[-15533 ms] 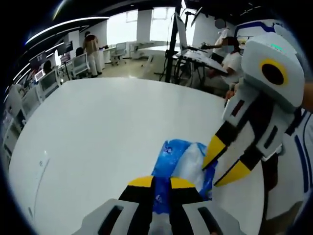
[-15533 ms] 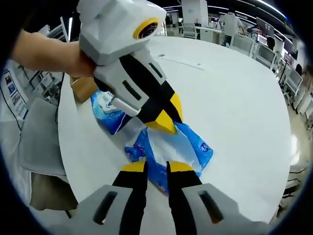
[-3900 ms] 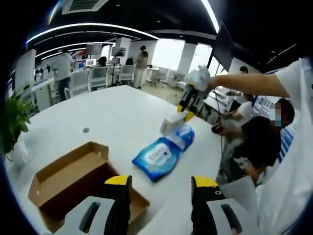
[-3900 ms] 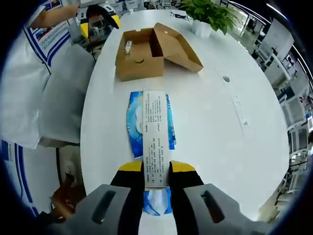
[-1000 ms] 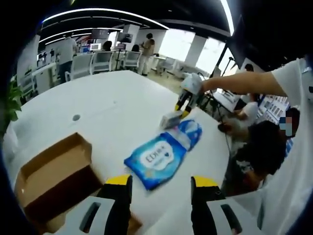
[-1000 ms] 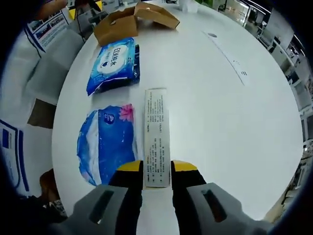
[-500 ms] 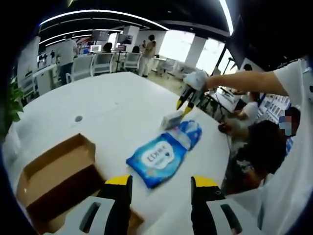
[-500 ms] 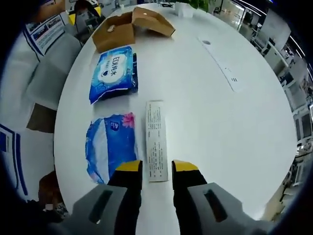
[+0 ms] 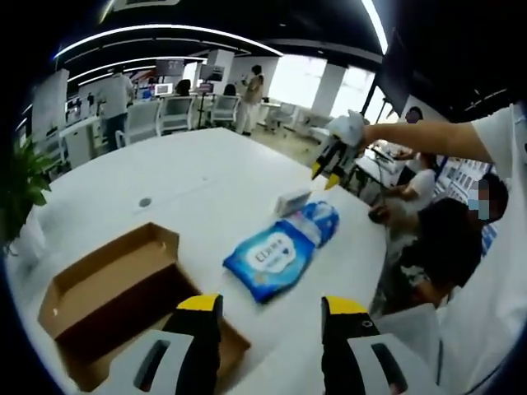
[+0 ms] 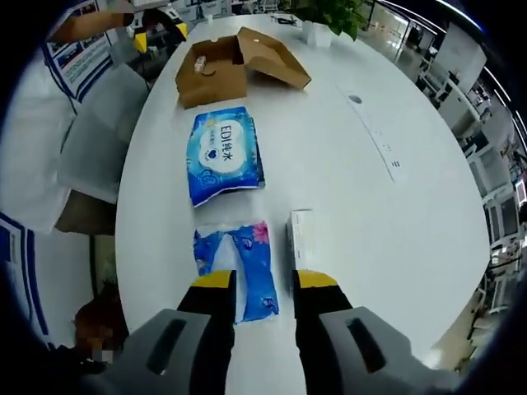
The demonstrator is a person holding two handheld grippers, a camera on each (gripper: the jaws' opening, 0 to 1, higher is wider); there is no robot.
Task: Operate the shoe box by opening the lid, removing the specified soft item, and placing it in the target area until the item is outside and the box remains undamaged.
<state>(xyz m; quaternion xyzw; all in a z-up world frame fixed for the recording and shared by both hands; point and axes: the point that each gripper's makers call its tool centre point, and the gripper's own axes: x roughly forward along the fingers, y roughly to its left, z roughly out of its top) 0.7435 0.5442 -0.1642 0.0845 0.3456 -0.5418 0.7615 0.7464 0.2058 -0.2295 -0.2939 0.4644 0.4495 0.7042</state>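
Table (image 10: 395, 107): a white round-edged top carried everything.
Shoe box (image 10: 216, 76): brown cardboard, lid thrown back, at the far end in the right gripper view; in the left gripper view it sat just ahead of the left gripper (image 9: 268, 306), whose jaws stood apart and empty.
Wipes pack (image 10: 224, 156): blue, flat on the table outside the box, between it and the right gripper (image 10: 265, 282).
Soft pack (image 10: 239, 267): blue-and-white, lying just ahead of the right gripper's left jaw.
Slim white box (image 10: 301, 238): just beside the soft pack; its print was too small to read.
Right gripper: jaws parted, holding nothing, raised over the table, apparently clear of both packs.
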